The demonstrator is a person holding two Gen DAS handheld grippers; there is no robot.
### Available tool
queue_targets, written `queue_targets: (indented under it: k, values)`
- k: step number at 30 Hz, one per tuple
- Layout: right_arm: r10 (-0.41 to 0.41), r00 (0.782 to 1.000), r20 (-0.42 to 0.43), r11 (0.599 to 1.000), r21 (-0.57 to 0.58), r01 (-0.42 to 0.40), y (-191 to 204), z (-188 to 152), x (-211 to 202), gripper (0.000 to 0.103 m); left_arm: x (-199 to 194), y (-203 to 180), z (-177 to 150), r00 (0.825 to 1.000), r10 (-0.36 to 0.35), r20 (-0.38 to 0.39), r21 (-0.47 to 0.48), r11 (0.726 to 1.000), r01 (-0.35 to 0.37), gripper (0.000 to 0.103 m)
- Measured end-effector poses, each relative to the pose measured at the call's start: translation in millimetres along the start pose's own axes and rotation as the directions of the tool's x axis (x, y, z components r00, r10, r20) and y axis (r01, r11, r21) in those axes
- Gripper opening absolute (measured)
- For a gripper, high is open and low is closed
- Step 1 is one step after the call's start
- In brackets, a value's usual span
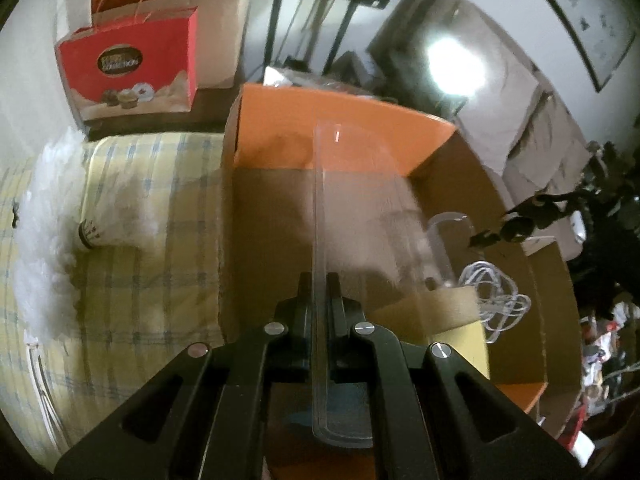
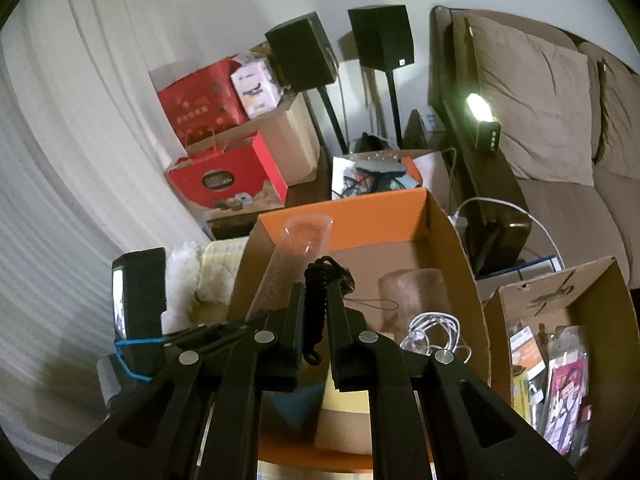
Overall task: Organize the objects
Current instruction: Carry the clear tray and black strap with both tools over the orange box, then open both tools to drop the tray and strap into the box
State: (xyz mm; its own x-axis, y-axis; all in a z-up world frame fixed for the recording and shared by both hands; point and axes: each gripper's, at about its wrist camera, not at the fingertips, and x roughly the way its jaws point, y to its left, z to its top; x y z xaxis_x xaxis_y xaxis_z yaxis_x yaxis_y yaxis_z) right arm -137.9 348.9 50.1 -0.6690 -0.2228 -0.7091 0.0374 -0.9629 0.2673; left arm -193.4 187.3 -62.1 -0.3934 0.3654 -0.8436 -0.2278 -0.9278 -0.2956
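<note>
Both grippers hang over the orange-flapped box (image 2: 404, 216). Left gripper (image 1: 320, 280) pinches the wall of a clear tube (image 1: 320, 208), jaws nearly together, the tube slanting up over the box. Right gripper (image 2: 316, 292) clamps a black cord (image 2: 316, 300). Inside the box lie a white cable (image 2: 432, 332) and a clear cup (image 2: 412, 292). Beyond stand red gift bags (image 2: 228, 176) and two speakers (image 2: 300, 52).

clear tube (image 1: 320, 240) smeared by blur; its far end indistinct.
</note>
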Motion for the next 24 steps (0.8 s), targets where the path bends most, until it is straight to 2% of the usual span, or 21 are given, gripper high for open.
queue_targets:
  k: [6,7,10,13,18,23,24]
  values:
    - [0.014,1.0,-0.018,1.0,0.007,-0.014,-4,-3,11,0.009,3,-3,-4,0.999,0.034,0.007,-0.004,0.999,-0.034,0.006]
    - [0.016,1.0,-0.021,1.0,0.008,-0.016,-3,-4,13,0.009,2,-2,-4,1.0,0.017,0.002,-0.011,1.0,-0.017,0.011]
    - [0.028,0.999,-0.031,1.0,0.006,-0.027,-1,-6,19,0.009,-11,5,-3,0.999,-0.051,0.013,-0.049,0.997,0.051,0.037]
    - [0.039,0.998,-0.041,0.999,-0.005,-0.039,3,-7,24,0.009,-28,12,-2,0.996,-0.08,0.046,-0.065,0.994,0.083,0.043]
    - [0.075,0.996,-0.056,0.997,0.004,-0.075,10,-7,37,0.009,-55,26,1,0.994,-0.065,0.09,-0.051,0.996,0.07,0.053]
    - [0.098,0.993,-0.058,0.995,0.017,-0.097,19,-6,52,0.009,-71,45,-1,0.993,-0.032,0.118,-0.023,0.999,0.035,0.075]
    - [0.095,0.994,-0.059,0.995,0.021,-0.094,20,-5,56,0.009,-73,49,-1,0.993,-0.019,0.116,-0.011,1.0,0.02,0.076]
